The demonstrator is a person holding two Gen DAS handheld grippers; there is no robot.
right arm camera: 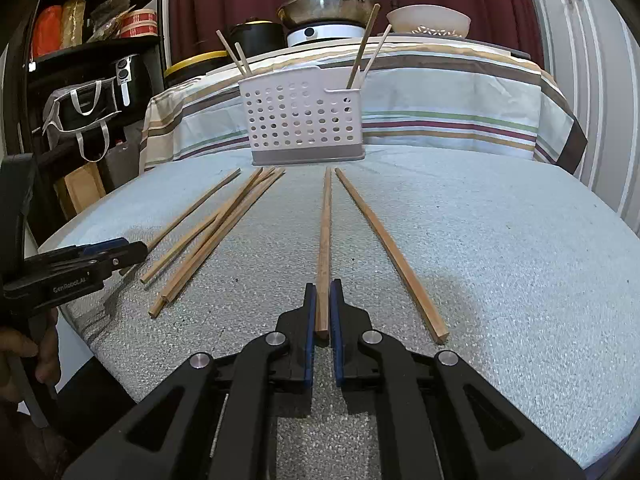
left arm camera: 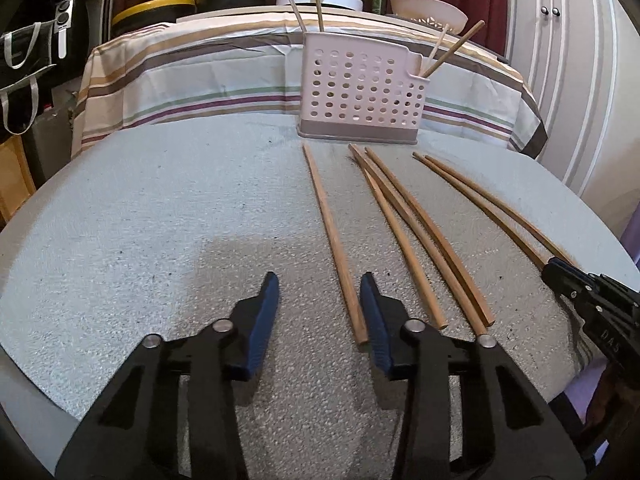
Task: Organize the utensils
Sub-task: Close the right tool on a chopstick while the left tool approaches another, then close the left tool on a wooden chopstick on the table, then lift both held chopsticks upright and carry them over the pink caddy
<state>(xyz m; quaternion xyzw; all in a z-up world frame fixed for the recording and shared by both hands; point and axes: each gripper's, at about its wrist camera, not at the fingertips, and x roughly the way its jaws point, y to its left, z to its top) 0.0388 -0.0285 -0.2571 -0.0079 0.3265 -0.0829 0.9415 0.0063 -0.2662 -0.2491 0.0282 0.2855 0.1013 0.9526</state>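
Right gripper (right arm camera: 323, 308) is clamped on the near end of one long brown wooden chopstick (right arm camera: 325, 240) – blue pads tight against both sides, stick lying flat on the grey-speckled foam-covered bench (right arm camera: 500, 264) and pointing at the white perforated plastic utensil holder (right arm camera: 304, 120). A second matching chopstick (right arm camera: 390, 252) lies just beside it on the right, not touched.

Left gripper (left arm camera: 319, 292) has its jaws apart – the leftmost wooden chopstick (left arm camera: 334, 240) sits between them, close against the right pad; contact cannot be told, the left pad is clear of it. A bundle of three more chopsticks (left arm camera: 416, 240) lies between the two grippers, partly crossing each other.

The holder stands upright at the bench's far edge, with two pale sticks in its left compartment and two in the lower right one.
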